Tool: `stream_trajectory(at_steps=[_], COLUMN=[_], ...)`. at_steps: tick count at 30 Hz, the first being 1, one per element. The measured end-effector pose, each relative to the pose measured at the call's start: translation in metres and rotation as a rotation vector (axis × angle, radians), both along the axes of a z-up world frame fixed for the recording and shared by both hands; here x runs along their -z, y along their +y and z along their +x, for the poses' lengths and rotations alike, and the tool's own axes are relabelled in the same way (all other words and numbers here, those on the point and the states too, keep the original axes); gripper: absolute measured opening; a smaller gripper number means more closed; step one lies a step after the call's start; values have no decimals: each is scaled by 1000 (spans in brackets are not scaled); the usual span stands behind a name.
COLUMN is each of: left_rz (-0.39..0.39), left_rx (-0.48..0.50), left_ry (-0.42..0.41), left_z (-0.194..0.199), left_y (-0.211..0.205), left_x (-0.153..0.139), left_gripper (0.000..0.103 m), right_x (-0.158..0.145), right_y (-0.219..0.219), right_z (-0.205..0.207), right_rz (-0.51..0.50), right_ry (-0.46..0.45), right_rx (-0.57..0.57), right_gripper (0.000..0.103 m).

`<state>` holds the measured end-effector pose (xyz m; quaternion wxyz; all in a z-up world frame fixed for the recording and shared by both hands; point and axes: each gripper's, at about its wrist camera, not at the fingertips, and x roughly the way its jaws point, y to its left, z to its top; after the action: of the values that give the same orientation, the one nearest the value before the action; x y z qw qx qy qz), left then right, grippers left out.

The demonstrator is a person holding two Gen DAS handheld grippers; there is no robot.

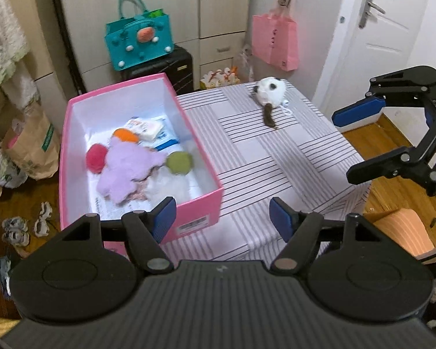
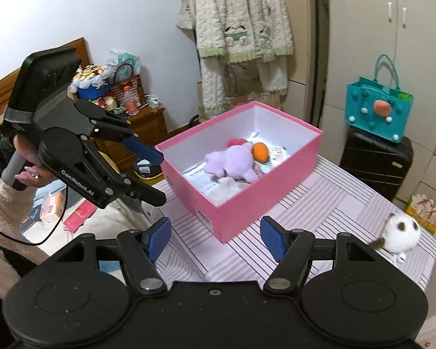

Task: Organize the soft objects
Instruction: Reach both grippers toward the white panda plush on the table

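1. Left gripper [image 1: 222, 213] spread wide, nothing between the pads, held above the striped table [image 1: 255, 157] near the pink box [image 1: 200, 206].
2. Right gripper [image 2: 215, 234] likewise spread and empty, out past the table's edge.
3. Purple plush [image 1: 128, 171] lay inside the box among red [image 1: 96, 157], orange [image 1: 126, 136] and green [image 1: 178, 161] balls.
4. White plush [image 1: 269, 93] sat alone on the table's far end, well apart from the box.

A striped table [image 1: 276, 157] carries a pink box [image 1: 200, 203] and a white plush [image 1: 269, 93].
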<state>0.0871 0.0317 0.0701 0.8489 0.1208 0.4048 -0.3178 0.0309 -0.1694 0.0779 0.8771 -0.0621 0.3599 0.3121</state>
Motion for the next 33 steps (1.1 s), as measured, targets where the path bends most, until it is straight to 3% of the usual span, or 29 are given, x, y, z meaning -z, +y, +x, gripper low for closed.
stream_trajectory(at_steps=[14,17,18,21,33], left_rz=[-18,-65,-72,-81,-210], left_rx=[91,84,83,58,-64], left_ry=[-5,-23,-51,-115,-182], left_z=[23,33,36,42,72], left_y=[-86,-98,-103,-112,-150], left_x=[1,2,4,11,45], left_gripper=[85,86,86,87,98], right_x=[16,25,29,40,81], right_y=[-79,-101,-108,-122,-164], right_z=[1,11,13,16,48], right_rz=[-48,-32,-30,-18,45], right_ry=[-82,-85,-90,-132,-266], right_rx=[177,217,227,230,254], right_gripper=[75,78,82,83,88])
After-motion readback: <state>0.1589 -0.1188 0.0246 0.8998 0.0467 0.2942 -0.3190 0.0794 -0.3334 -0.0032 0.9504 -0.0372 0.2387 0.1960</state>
